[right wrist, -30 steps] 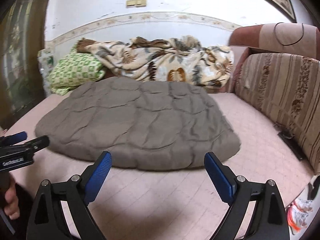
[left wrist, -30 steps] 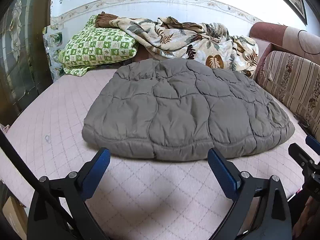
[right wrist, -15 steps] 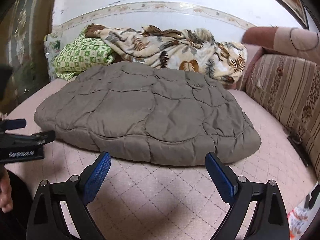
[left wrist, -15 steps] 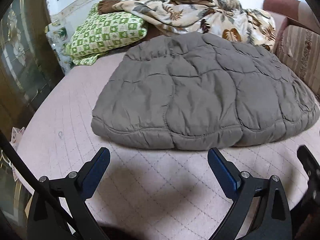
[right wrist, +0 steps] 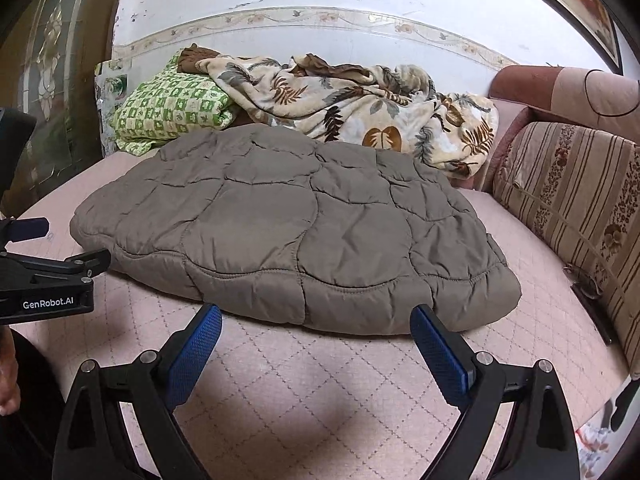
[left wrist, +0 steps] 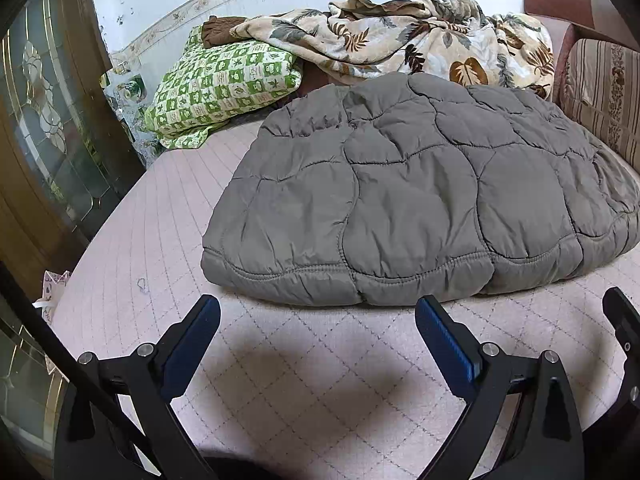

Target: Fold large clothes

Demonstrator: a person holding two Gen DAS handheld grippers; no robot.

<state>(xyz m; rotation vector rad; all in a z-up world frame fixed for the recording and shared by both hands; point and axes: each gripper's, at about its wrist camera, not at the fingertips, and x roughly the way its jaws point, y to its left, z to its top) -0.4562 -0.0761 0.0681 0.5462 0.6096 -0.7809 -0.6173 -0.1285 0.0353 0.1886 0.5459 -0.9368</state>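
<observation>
Grey quilted padded garment [left wrist: 420, 200] flat on pink bed [left wrist: 320, 380]; green checked pillow [left wrist: 224, 84] at 11, leaf-print blanket [left wrist: 420, 44] at 12 (touching garment's far edge). Left gripper [left wrist: 316, 336] and right gripper [right wrist: 316, 340] jaws apart, empty.

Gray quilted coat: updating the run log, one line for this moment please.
stage: approach | coat: flat on bed, untouched | left gripper: open | right gripper: open

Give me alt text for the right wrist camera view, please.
A grey quilted jacket lies flat on a pink bed, just beyond the open right tool. A leaf-print blanket and green pillow sit behind it.
</observation>
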